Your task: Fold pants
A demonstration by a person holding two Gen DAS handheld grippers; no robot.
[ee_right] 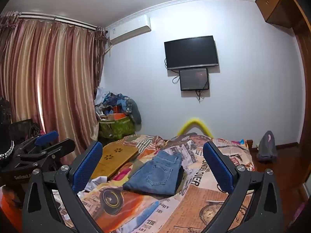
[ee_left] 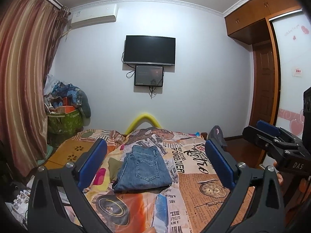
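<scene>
Jeans (ee_left: 142,169) are lying folded into a compact rectangle on the bed, back pocket facing up, waistband end pointing toward the far wall; in the right wrist view the same pants (ee_right: 155,175) are sitting slightly left of ctr, stacked in layers w/ the fold edge nearest the camera. Bedspread (ee_left: 204,192) w/ newspaper and retro print is lying under them, rumpled at the far end. An olive cloth (ee_left: 113,168) is showing just beside the pants' left edge, partly tucked under. Left gripper (ee_left: 155,165) is hovering above the bed, jaws standing wide apart, nothing between the blue pads (ee_left: 95,163), pants framed between them but not touched. Right gripper (ee_right: 152,167) is likewise hanging over the bed w/ jaws wide, holding nothing; its body is also showing at the right edge of the left wrist view, fingers of a hand (ee_left: 279,176) partly visible behind it. A wooden lap tray (ee_right: 114,160) is resting on the bed's left side, well apart from the pants. Yellow foam arch (ee_left: 142,120) is sitting at the bed's far end. TV (ee_left: 149,50) and a smaller screen (ee_left: 149,75) are hanging on the wall, AC unit (ee_left: 94,15) upper left, curtain (ee_right: 48,81) at left, a green bin (ee_left: 65,121) of clutter in the corner
</scene>
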